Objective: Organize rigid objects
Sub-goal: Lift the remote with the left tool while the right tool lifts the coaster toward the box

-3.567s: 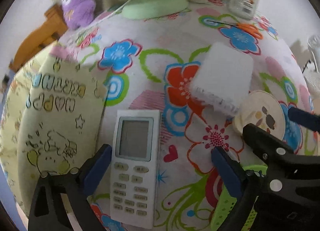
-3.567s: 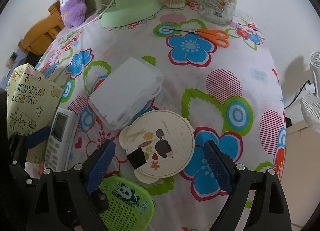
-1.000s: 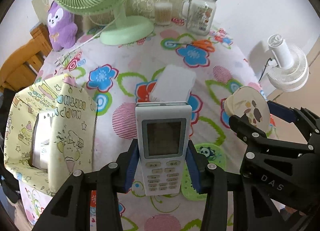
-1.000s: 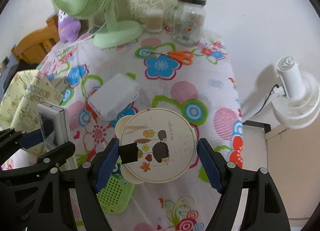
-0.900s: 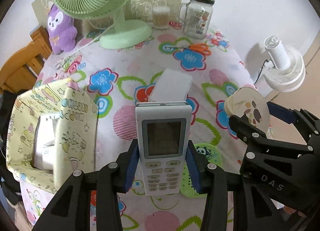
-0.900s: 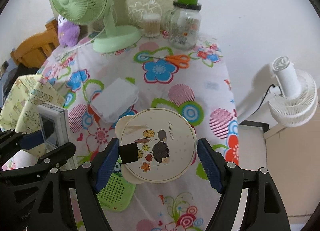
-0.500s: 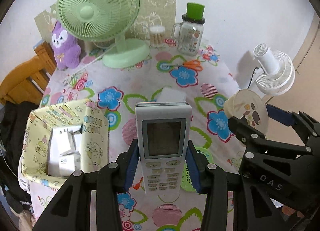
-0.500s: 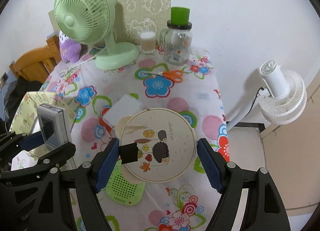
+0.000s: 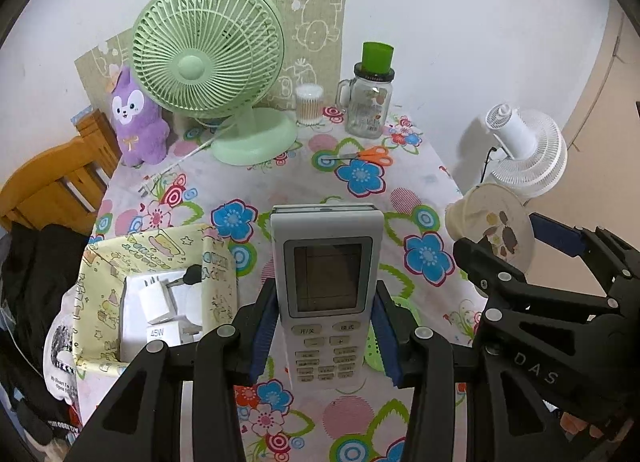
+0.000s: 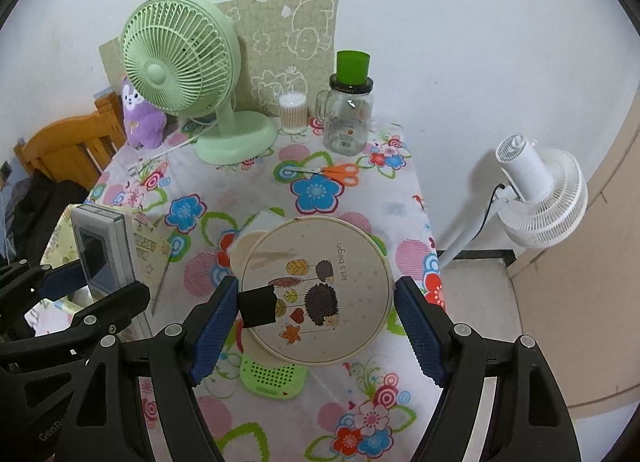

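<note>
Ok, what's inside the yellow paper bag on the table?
Inside the bag, white charger blocks show, one marked 45W, with a dark plug tip beside them. The bag's walls hide whatever lies lower down or under them.

A green fan (image 9: 208,50) stands beside a purple plush (image 9: 136,118).

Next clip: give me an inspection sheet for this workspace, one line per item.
Surface: table under a flowered cloth.
Job's things: remote control and round hedgehog lid, both lifted; yellow paper bag holds white chargers.
Clutter: green fan, purple plush, glass jar, orange scissors, green perforated case.
Grippers: left tongs clamp the remote; right tongs clamp the lid.
Cables: fan cord across the cloth.
Surroundings: white floor fan, wooden chair.
</note>
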